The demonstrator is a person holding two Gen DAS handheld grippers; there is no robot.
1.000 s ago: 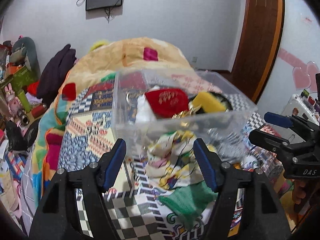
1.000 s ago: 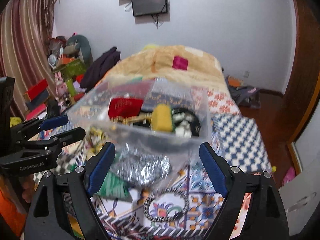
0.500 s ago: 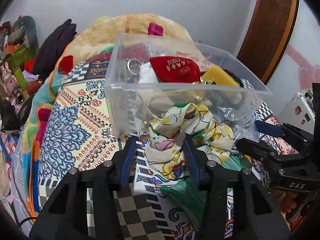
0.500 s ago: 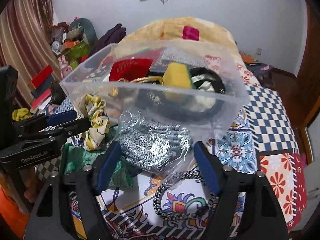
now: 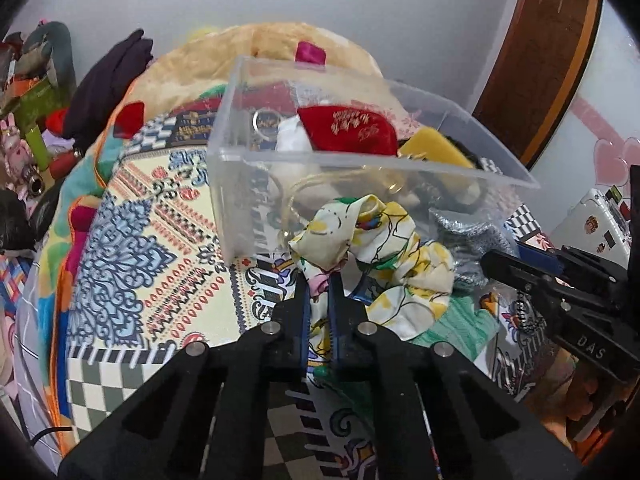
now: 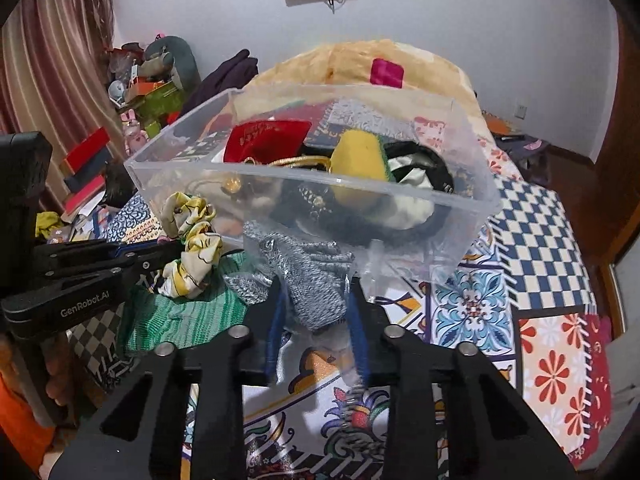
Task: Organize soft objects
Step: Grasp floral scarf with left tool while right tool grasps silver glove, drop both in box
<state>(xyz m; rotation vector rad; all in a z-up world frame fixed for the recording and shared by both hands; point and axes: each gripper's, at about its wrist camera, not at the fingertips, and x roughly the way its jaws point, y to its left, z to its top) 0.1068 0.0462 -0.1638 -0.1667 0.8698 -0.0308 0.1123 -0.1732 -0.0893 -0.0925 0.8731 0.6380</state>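
A clear plastic bin (image 5: pixel 256 184) (image 6: pixel 460 232) stands on the patterned bedspread, holding a red pouch (image 5: pixel 348 128), a yellow sponge-like piece (image 6: pixel 360 156) and dark soft items. My left gripper (image 5: pixel 318 292) is shut on a yellow floral fabric scrunchie (image 5: pixel 376 248) in front of the bin; it also shows in the right wrist view (image 6: pixel 192 248). My right gripper (image 6: pixel 316 308) is shut on a grey knit item in a clear plastic bag (image 6: pixel 308 276), just before the bin's front wall. A green knit cloth (image 6: pixel 188 316) lies under both.
A black beaded bracelet (image 5: pixel 520 316) lies on the bedspread near the right gripper. A yellow blanket (image 6: pixel 360 60) is heaped behind the bin. Clutter, boxes and toys (image 6: pixel 152 92) fill the left side. A wooden door (image 5: pixel 540 60) stands at right.
Both grippers moved forward and down toward the bin and closed: the left on the floral scrunchie, the right on the bagged grey knit item.
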